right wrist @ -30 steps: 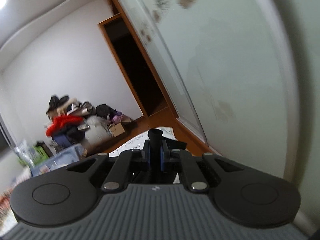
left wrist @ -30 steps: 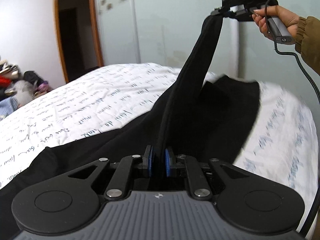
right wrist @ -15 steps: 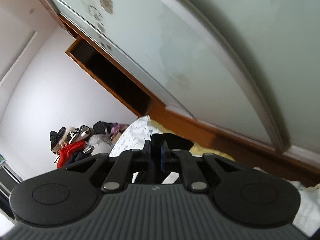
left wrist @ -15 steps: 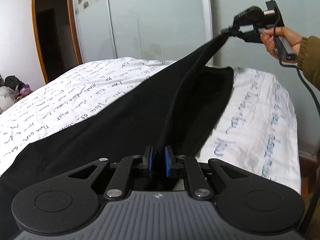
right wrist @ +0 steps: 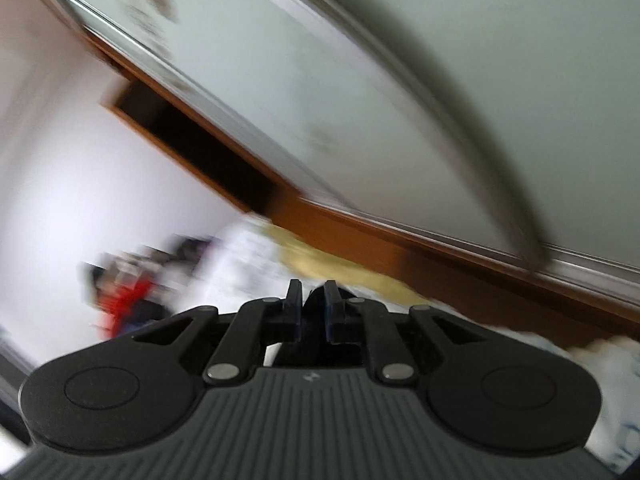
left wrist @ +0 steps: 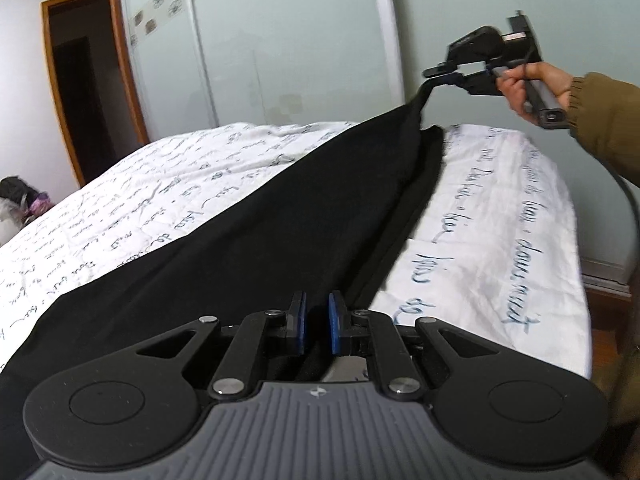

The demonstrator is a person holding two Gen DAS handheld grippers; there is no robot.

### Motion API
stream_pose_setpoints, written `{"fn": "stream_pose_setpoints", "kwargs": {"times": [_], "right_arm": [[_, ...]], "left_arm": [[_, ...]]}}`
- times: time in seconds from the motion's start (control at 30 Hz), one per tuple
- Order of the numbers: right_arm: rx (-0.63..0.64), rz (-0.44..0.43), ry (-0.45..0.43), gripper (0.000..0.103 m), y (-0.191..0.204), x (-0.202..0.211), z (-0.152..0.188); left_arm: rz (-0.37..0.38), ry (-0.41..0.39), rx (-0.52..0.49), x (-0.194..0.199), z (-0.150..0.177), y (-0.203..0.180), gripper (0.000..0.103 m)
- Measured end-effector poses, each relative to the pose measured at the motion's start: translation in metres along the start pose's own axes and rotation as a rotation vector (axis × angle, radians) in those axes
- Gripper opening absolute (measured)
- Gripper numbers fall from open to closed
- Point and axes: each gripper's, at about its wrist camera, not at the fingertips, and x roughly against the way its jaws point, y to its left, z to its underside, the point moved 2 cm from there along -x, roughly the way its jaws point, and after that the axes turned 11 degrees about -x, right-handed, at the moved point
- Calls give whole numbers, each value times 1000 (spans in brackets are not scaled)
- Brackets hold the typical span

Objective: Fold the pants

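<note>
1. Black fabric fills the lower half of the left wrist view: the pants point(left wrist: 256, 240) lie stretched across a bed point(left wrist: 500, 240) covered in white cloth printed with handwriting.
2. At the near end, the left gripper point(left wrist: 316, 322) is clamped on the pants, the cloth pinched between its blue pads point(left wrist: 334, 320).
3. At the far end, the right gripper point(left wrist: 434, 76) pinches the tip of the pants, which rises off the bed in a narrow strip to the closed jaws.
4. A hand point(left wrist: 528, 88) in an olive-brown sleeve point(left wrist: 604, 120) holds that gripper by its handle, with a dark cable hanging beneath it.
5. Behind the bed stand pale green sliding wardrobe doors point(left wrist: 280, 52) and a wood-framed doorway point(left wrist: 80, 100).
6. Motion blur smears the right wrist view, which is tilted.
7. Its right gripper point(right wrist: 313, 312) has a dark fold of the pants point(right wrist: 314, 300) caught between its nearly touching fingers.
8. Beyond it show the wardrobe doors point(right wrist: 360, 100), a brown wooden base strip, and part of the white bed point(right wrist: 248, 264). A blurred heap with red in it point(right wrist: 124, 300) sits at the left.
</note>
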Motion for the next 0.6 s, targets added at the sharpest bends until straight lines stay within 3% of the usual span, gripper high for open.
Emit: {"fn": "stream_pose_setpoints", "kwargs": {"times": [0.03, 0.07, 0.1, 0.13, 0.17, 0.27, 0.37, 0.43, 0.5, 0.53, 0.57, 0.6], "right_arm": [[27, 5, -9, 13, 5, -4, -3], [74, 93, -15, 22, 5, -9, -3], [134, 241, -21, 44, 2, -15, -2], [184, 371, -33, 53, -2, -20, 1], [204, 425, -38, 51, -8, -20, 4], [92, 310, -20, 57, -19, -16, 12], [149, 307, -33, 67, -8, -27, 14], [176, 277, 1, 88, -2, -43, 9], [173, 234, 59, 89, 0, -60, 2], [169, 238, 85, 83, 0, -67, 1], [164, 243, 114, 74, -3, -74, 0], [166, 253, 135, 45, -3, -81, 2]], "left_arm": [[6, 6, -9, 1, 1, 0, 11], [10, 19, -18, 0, 3, -1, 11], [14, 28, -29, -2, 5, -2, 11], [15, 31, -40, -2, 6, -4, 11], [18, 32, -49, -2, 6, -6, 11], [25, 23, -54, -3, 3, -6, 11], [2, 17, -31, -3, -1, -3, 12], [-32, 5, -8, -2, -3, 0, 12], [-58, 1, 8, -1, -4, 4, 12], [-67, 2, 14, 0, -4, 5, 12], [-73, 4, 18, 0, -4, 7, 12], [-79, 5, 19, 1, -4, 8, 12]]}}
